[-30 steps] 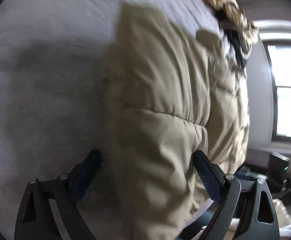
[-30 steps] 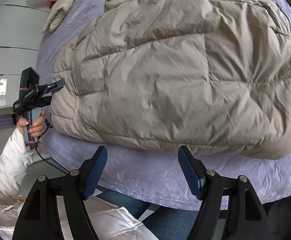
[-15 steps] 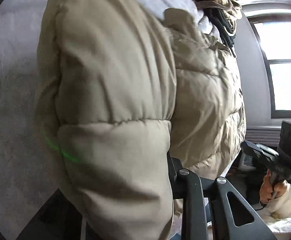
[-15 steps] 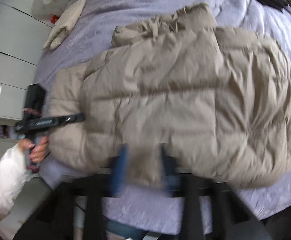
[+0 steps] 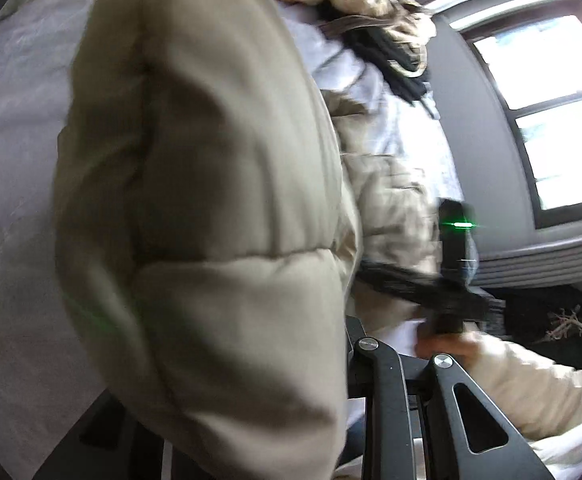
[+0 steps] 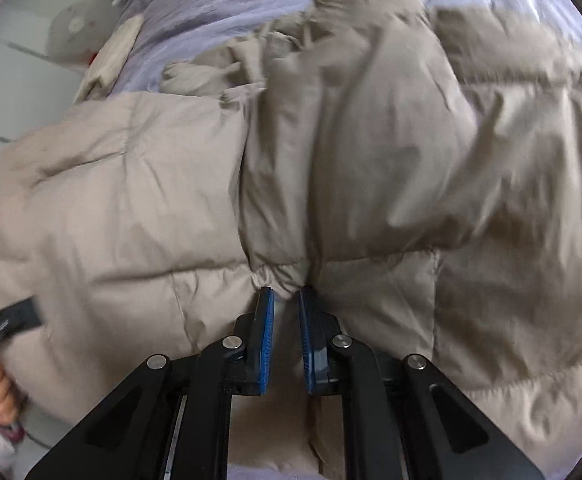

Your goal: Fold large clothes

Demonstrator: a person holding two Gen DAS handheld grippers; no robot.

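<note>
Right gripper (image 6: 286,294) jaws pinched on beige puffer jacket (image 6: 331,168) hem, lilac bedspread (image 6: 219,4) beyond

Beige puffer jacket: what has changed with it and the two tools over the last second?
Both tools went from open to shut on the beige puffer jacket. The right tool came down and pinched its near hem. The left tool took a padded section, which now fills its view, lifted off the bed. The jacket's far part stays on the lavender bedspread.

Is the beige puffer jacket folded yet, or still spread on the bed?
Mid-fold. The right gripper pinches the jacket hem and the left gripper grips its side; most of it still lies spread on the bed.
</note>
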